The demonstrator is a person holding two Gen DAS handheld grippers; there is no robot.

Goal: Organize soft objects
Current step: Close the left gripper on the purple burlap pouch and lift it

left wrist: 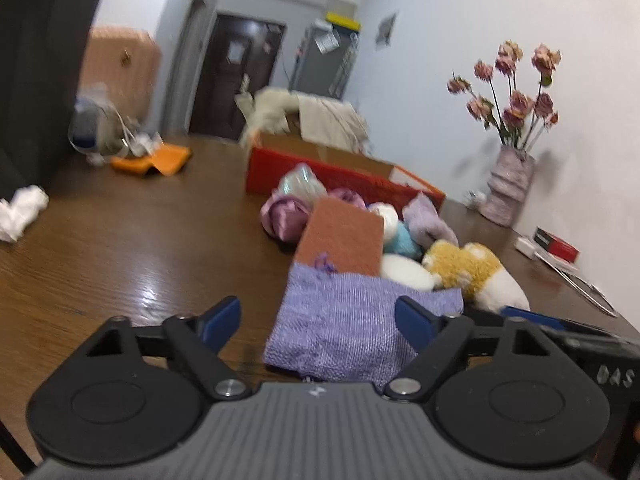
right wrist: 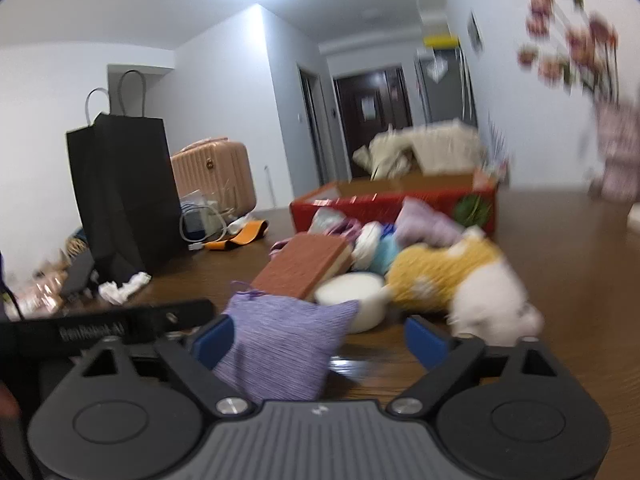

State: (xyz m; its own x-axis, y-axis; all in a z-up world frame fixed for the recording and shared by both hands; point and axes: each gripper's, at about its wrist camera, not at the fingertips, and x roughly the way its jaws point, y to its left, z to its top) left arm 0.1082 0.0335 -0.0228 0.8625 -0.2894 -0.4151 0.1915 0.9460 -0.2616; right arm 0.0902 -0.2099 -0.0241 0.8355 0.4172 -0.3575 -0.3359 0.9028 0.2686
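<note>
A pile of soft things lies on the wooden table in front of a red box [left wrist: 320,176]: a purple knit pouch [left wrist: 352,332], a brown sponge [left wrist: 340,240], a white puff [left wrist: 404,272], a yellow and white plush toy [left wrist: 476,272] and pale purple cloths [left wrist: 430,220]. My left gripper [left wrist: 320,324] is open, with the purple pouch between its blue fingers. My right gripper [right wrist: 318,338] is open just short of the pile; the pouch [right wrist: 280,344] lies by its left finger and the plush toy [right wrist: 460,276] is ahead to the right. The red box [right wrist: 392,204] stands behind.
A black paper bag [right wrist: 124,192], a pink suitcase [right wrist: 216,172], cables and an orange cloth [left wrist: 156,160] sit at the table's left. Crumpled white paper [left wrist: 20,212] lies near the left edge. A vase of dried flowers [left wrist: 508,188] and a small red box [left wrist: 556,244] stand by the right wall.
</note>
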